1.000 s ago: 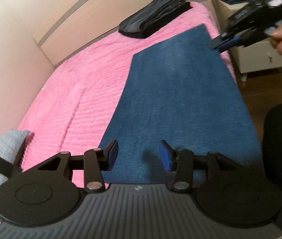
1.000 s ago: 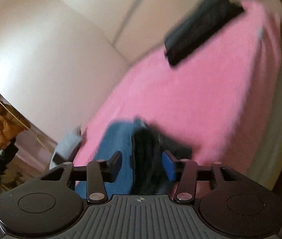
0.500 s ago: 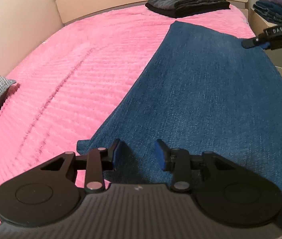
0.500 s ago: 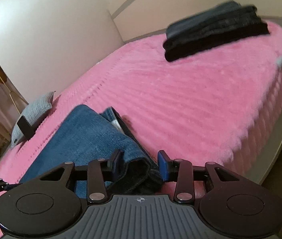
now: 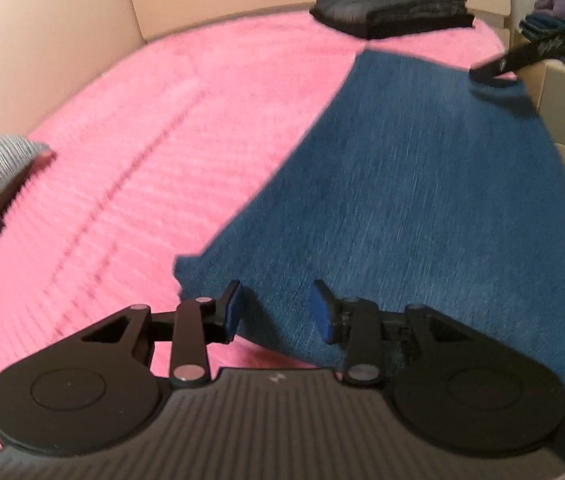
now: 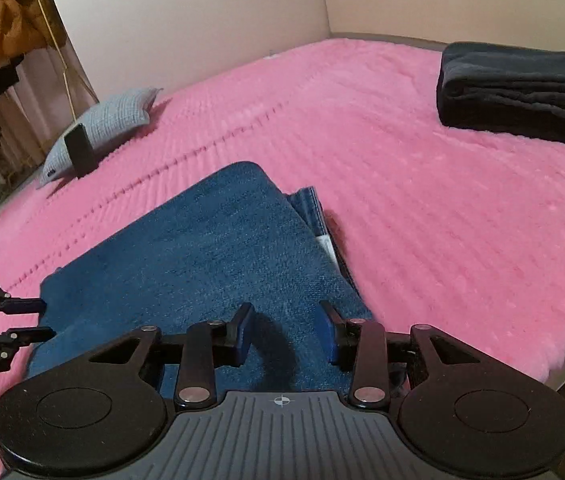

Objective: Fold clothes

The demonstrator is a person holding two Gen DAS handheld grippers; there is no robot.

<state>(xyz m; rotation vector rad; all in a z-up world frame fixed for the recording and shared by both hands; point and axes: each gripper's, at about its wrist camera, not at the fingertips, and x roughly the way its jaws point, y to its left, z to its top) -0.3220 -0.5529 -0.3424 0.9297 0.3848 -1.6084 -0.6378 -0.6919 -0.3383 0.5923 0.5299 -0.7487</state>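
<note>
Both grippers, left (image 5: pixel 276 310) and right (image 6: pixel 286 330), hung spread and empty over folded blue jeans (image 6: pixel 202 256) lying flat near the pink bed's (image 6: pixel 422 208) edge. Denim looked heavy, fairly stiff; gripping doubled corners seemed wisest.

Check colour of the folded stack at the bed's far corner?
Dark grey to black folded stack; clearest in the right wrist view.

A grey pillow (image 6: pixel 102 126) lies on the pink bedspread (image 6: pixel 422 208), an orange jacket (image 6: pixel 8 16) hanging beyond it
</note>
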